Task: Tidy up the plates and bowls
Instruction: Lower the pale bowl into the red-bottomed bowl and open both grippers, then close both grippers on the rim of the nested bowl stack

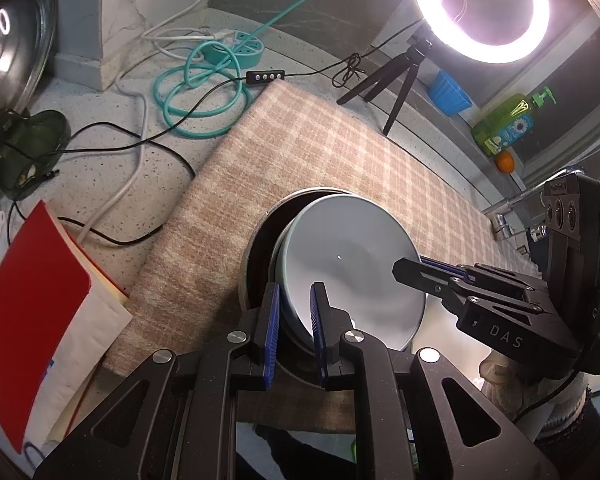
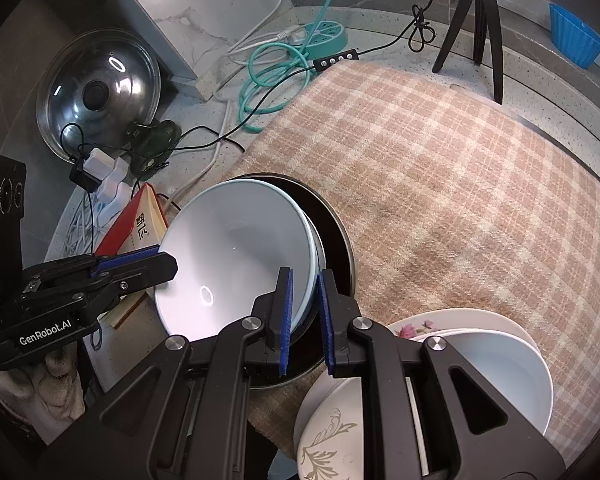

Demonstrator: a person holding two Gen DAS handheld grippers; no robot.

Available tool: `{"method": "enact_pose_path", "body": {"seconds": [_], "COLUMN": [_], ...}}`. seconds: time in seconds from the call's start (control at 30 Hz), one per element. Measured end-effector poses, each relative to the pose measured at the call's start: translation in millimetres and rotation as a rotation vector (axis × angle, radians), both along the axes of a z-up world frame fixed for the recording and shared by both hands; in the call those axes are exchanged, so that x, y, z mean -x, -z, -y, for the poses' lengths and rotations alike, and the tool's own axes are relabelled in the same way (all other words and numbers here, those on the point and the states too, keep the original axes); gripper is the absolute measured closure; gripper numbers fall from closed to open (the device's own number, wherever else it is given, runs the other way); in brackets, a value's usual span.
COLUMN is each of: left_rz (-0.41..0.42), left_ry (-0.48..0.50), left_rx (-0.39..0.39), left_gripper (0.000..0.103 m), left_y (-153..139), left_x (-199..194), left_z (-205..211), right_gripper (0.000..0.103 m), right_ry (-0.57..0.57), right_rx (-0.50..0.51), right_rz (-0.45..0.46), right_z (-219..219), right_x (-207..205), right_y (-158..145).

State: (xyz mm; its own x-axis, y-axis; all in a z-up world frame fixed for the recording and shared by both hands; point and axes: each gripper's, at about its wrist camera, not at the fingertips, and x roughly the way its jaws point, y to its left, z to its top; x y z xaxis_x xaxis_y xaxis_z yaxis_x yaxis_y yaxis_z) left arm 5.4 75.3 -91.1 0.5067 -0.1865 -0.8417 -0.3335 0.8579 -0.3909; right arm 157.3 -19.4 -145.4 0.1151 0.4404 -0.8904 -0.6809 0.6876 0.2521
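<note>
My left hand-held gripper (image 1: 295, 334) pinches the near rim of the pale blue bowl (image 1: 352, 264), tilted inside a dark pan (image 1: 256, 256). My right hand-held gripper (image 2: 305, 320) clamps the opposite rim. Beyond lies the checked cloth (image 2: 440, 184) on the desk (image 1: 100, 160).

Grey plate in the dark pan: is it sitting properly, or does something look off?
It looks askew. The grey plate sits tilted in the dark pan, its left edge riding over the pan's rim, not nested flat. Both grippers, left and right, straddle its rim. Nothing looks spilled or broken.
</note>
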Motion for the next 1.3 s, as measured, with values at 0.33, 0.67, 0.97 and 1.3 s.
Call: {"method": "enact_pose_path", "body": {"seconds": [0.33, 0.67, 0.97, 1.3], "left_rz": [0.034, 0.022, 0.006, 0.038], "left_ry": [-0.029, -0.1, -0.132, -0.155], "left_rx": [-0.014, -0.011, 0.005, 0.005], "left_gripper": [0.066, 0.052, 0.052, 0.054], "left_y": [-11.8, -8.5, 2.0, 6.4], "left_x": [4.8, 11.4, 25.6, 39.2], "left_z": [-5.8, -27.0, -36.9, -29.9], "right_gripper": [0.033, 0.02, 0.02, 0.033], "right_ry": [0.042, 0.108, 0.174, 0.209], "right_rx": [-0.074, -0.104, -0.108, -0.171], "right_rz": [0.047, 0.026, -0.018, -0.05], "right_z": [10.4, 33.8, 61.7, 76.8], "right_x": [-3.2, -18.7, -29.7, -22.7], "right_y": [-22.1, -25.2, -13.3, -13.9]}}
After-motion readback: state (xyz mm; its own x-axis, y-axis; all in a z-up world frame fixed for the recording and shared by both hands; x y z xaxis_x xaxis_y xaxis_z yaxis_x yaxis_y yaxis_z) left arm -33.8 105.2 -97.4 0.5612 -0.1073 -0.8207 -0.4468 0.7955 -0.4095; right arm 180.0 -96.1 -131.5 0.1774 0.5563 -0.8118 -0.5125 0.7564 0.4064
